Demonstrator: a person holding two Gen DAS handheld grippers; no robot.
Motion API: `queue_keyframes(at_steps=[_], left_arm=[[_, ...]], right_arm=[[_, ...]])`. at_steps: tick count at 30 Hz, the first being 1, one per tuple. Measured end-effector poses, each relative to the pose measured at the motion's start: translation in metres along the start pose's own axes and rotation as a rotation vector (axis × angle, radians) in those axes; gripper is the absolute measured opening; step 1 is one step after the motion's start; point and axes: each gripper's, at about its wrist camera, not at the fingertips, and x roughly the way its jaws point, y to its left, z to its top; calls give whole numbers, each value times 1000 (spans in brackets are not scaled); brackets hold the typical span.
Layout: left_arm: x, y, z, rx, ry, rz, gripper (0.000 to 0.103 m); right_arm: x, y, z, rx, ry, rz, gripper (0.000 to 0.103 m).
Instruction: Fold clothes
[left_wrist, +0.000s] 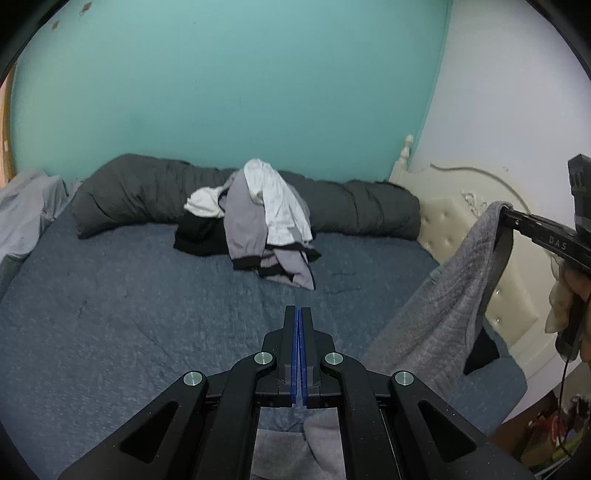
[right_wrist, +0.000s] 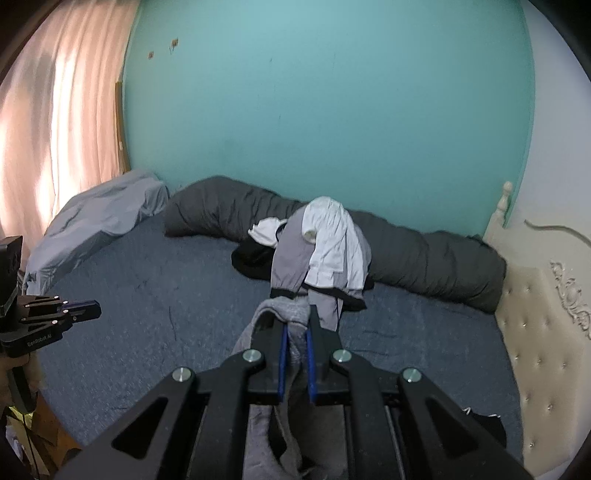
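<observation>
Two views, landmark: the clothes pile (left_wrist: 258, 225) on the bed (left_wrist: 110, 314).

Left wrist view: left claw (left_wrist: 299, 314) pressed together, nothing between its blue pads, held over the bed in front of the pile. Grey garment (left_wrist: 443, 306) right of the pile, hanging from the right claw (left_wrist: 504, 213) and trailing onto the bed. Dark duvet roll (left_wrist: 140, 195) behind the pile. Headboard (left_wrist: 454, 221) far right of it.

Right wrist view: right claw (right_wrist: 295, 328) pinching the grey garment (right_wrist: 291, 314), just in front of the pile (right_wrist: 317, 251). Left claw (right_wrist: 92, 308) closed, well left of the pile. Curtain (right_wrist: 59, 110) far left.
</observation>
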Motion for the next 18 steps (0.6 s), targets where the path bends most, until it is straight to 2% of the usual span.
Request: queue_keyframes(at_steps=[7, 10, 12, 16, 18], left_arm=[[50, 2, -29, -9, 66, -38, 3], [72, -3, -45, -4, 98, -70, 14], [86, -11, -57, 3, 116, -100, 27], [117, -29, -81, 24, 155, -151, 33], [134, -38, -92, 30, 177, -172, 42]], right_arm=[[46, -9, -21, 17, 60, 28, 8], [64, -14, -29, 24, 89, 31, 8], [74, -17, -34, 33, 104, 33, 8], [94, -23, -40, 44, 129, 34, 8], [102, -26, -44, 51, 140, 35, 8]])
